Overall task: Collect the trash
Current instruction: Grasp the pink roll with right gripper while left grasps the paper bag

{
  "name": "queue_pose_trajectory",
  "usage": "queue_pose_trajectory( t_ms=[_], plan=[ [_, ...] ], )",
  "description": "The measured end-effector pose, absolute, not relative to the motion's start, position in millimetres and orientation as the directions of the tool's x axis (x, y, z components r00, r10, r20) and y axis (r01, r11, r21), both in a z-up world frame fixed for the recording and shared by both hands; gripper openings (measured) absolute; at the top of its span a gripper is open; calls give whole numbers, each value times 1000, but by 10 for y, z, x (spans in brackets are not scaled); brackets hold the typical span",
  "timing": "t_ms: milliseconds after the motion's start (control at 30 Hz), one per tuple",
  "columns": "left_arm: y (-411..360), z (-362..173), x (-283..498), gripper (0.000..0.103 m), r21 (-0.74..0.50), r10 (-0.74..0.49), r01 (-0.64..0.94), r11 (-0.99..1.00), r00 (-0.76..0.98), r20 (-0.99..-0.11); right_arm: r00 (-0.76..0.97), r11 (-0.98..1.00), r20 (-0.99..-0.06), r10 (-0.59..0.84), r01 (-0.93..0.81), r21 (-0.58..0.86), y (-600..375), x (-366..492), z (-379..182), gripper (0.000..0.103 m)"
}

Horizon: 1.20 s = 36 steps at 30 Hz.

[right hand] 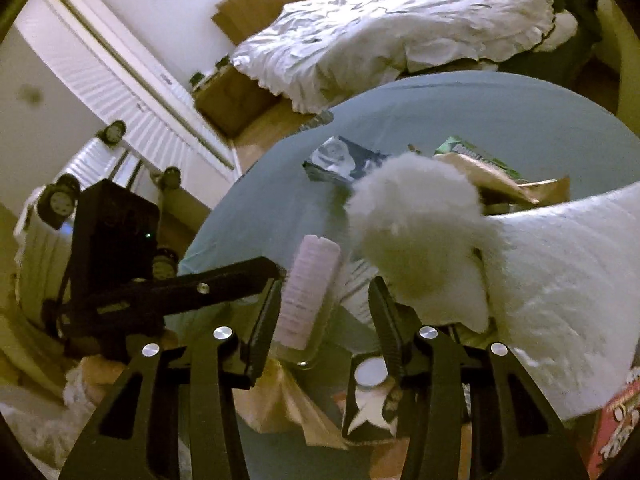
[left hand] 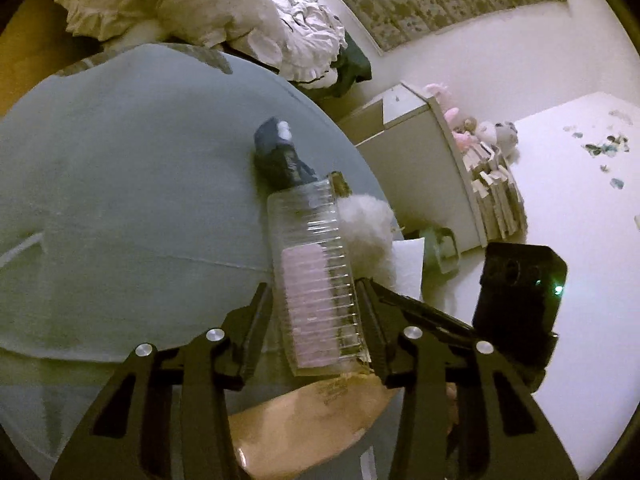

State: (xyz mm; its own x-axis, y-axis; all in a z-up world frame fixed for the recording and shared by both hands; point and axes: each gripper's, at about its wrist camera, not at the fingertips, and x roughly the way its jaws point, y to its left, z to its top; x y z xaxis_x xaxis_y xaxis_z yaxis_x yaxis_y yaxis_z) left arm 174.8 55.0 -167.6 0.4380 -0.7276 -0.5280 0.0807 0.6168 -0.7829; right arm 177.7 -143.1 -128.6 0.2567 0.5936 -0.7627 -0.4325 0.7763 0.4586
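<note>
The left gripper (left hand: 316, 312) is closed on a clear ribbed plastic bottle (left hand: 314, 276) w/ a pale pink label; both fingers press on the bottle's sides near its bottom end, and the bottle points away from the camera over a grey-blue sheet (left hand: 120, 200). In the right wrist view the same bottle (right hand: 310, 292) shows w/ the left tool's finger (right hand: 224, 284) touching its side.

The right gripper (right hand: 324, 312) has its jaws apart, nothing between the pads. The bottle is near its left finger, but I cannot tell if they touch. Below the right finger lies a small dark packet w/ a white star (right hand: 370, 408).

Beyond the bottle's far end in the left view lies a crumpled dark wrapper (left hand: 280, 152) on the sheet. Just beside the bottle, on its right, is a white fluffy tuft (left hand: 366, 220); in the right view this tuft (right hand: 416, 232) is at the end of a white cushion (right hand: 560, 300). Under the left gripper lies a tan paper bag (left hand: 304, 420). In the right view more trash lies on the sheet: a dark foil wrapper (right hand: 340, 158), a green packet (right hand: 476, 156) and a brown paper piece (right hand: 500, 184), close together behind the tuft.

Farther out: a bed w/ rumpled white duvet (right hand: 400, 28), a cardboard box (right hand: 232, 100), white louvred doors (right hand: 120, 92); in the left view a shelf w/ books (left hand: 496, 200) and soft toys (left hand: 480, 132).
</note>
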Motion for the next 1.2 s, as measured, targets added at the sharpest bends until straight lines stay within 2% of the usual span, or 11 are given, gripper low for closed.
queue_pose_trajectory(
  t_ms=[233, 367, 500, 600, 767, 900, 1100, 1133, 1200],
  plan=[
    [576, -1671, 1761, 41, -791, -748, 103, 603, 417, -516, 241, 768, -807, 540, -533, 355, -1098, 1752, -1314, 40],
    [622, -1689, 1796, 41, -810, -758, 87, 580, 422, -497, 395, 820, -830, 394, -560, 123, -965, 1662, -1151, 40],
    [616, -1683, 1789, 41, -805, -758, 99, 585, 419, -499, 449, 793, -801, 395, -607, 51, -955, 1559, -999, 39],
    [676, -1704, 1788, 41, -826, -770, 84, 558, 425, -477, 430, 763, -815, 388, -646, 23, -898, 1578, -1013, 38],
    [834, -1672, 1671, 41, -815, -741, 65, 576, 461, -487, 416, 713, -825, 381, -701, -25, -745, 1570, -1016, 32],
    [864, -1553, 1480, 42, -757, -702, 106, 644, 475, -531, 374, 722, -873, 315, -691, -35, -582, 1725, -1147, 32],
    [691, -1360, 1119, 44, -552, -591, 238, 799, 477, -650, 328, 743, -916, 231, -667, -51, -380, 1871, -1314, 32],
    [648, -1332, 1075, 48, -519, -577, 263, 813, 479, -661, 323, 746, -922, 214, -663, -59, -352, 1891, -1325, 33],
    [546, -1263, 986, 61, -437, -541, 318, 841, 497, -679, 326, 751, -929, 176, -655, -87, -298, 1915, -1350, 33]
  ],
)
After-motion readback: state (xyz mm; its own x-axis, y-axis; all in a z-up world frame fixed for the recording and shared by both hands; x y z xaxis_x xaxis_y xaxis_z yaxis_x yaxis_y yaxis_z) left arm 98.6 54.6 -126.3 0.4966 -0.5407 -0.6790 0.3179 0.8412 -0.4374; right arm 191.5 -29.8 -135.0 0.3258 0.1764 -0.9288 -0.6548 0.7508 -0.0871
